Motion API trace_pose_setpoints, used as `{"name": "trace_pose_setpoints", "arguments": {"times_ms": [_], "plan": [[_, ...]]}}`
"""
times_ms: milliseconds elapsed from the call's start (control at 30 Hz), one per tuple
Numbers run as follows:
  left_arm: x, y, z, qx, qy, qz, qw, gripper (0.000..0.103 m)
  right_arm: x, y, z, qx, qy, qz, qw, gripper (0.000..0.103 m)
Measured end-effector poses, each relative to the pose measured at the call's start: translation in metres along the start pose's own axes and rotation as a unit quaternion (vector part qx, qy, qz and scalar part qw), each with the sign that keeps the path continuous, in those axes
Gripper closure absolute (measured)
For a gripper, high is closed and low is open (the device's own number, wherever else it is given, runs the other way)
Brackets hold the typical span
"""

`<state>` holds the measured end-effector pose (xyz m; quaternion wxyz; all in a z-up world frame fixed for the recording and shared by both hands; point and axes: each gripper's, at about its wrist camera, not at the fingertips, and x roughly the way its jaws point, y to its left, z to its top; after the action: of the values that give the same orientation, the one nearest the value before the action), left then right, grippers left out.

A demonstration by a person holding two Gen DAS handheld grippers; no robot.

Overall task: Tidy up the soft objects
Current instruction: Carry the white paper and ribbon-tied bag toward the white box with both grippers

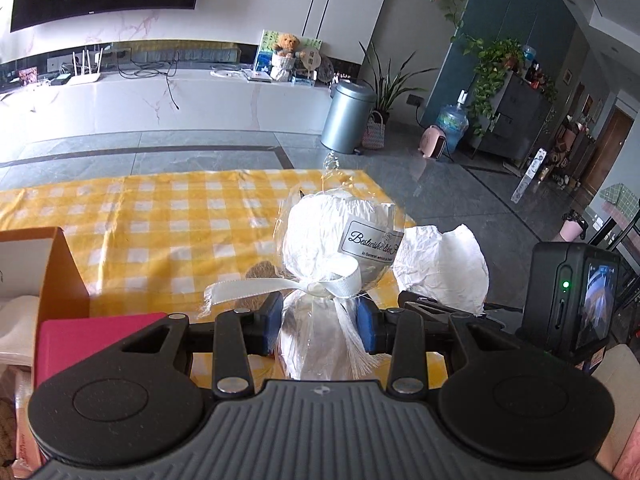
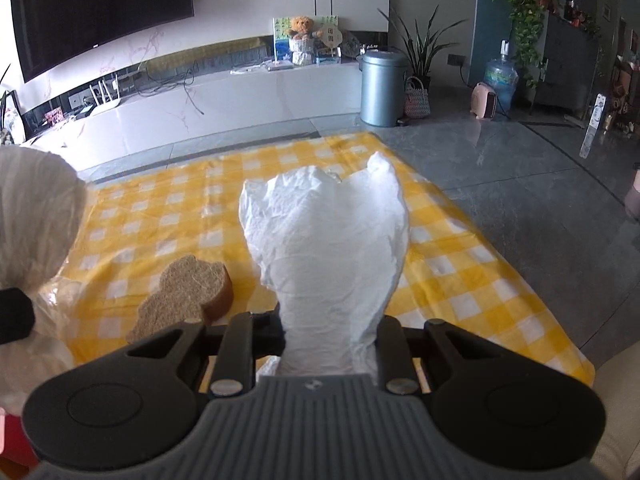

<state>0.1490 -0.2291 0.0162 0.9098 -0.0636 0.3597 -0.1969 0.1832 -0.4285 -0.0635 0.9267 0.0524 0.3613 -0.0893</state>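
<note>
My left gripper (image 1: 320, 320) is shut on a white soft bundle (image 1: 320, 236) wrapped in clear cellophane, tied with a white ribbon and bearing a label, held above the yellow checked cloth (image 1: 160, 220). The bundle also shows at the left edge of the right wrist view (image 2: 36, 208). My right gripper (image 2: 330, 340) is shut on a crumpled white tissue (image 2: 326, 248), held upright over the cloth (image 2: 460, 280); the tissue shows in the left view too (image 1: 444, 264). A brown bear-shaped loofah sponge (image 2: 188, 296) lies flat on the cloth, left of the right gripper.
An orange cardboard box (image 1: 60, 264) and a pink box (image 1: 92, 340) stand at the left, near my left gripper. Beyond the cloth is grey tiled floor, with a metal bin (image 2: 382, 88), a white TV bench (image 2: 200, 108) and plants further off.
</note>
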Motion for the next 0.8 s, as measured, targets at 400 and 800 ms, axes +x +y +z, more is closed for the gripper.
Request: {"name": "trace_pose_setpoints", "arguments": {"times_ms": [400, 800], "plan": [[-0.103, 0.022, 0.01, 0.017, -0.079, 0.043, 0.9958, 0.059, -0.09, 0.056, 0.012, -0.049, -0.113, 0.099, 0.987, 0.083], [-0.155, 0.101, -0.001, -0.043, -0.108, 0.097, 0.9885, 0.059, -0.128, 0.141, 0.001, -0.072, -0.143, 0.231, 0.96, 0.082]]}}
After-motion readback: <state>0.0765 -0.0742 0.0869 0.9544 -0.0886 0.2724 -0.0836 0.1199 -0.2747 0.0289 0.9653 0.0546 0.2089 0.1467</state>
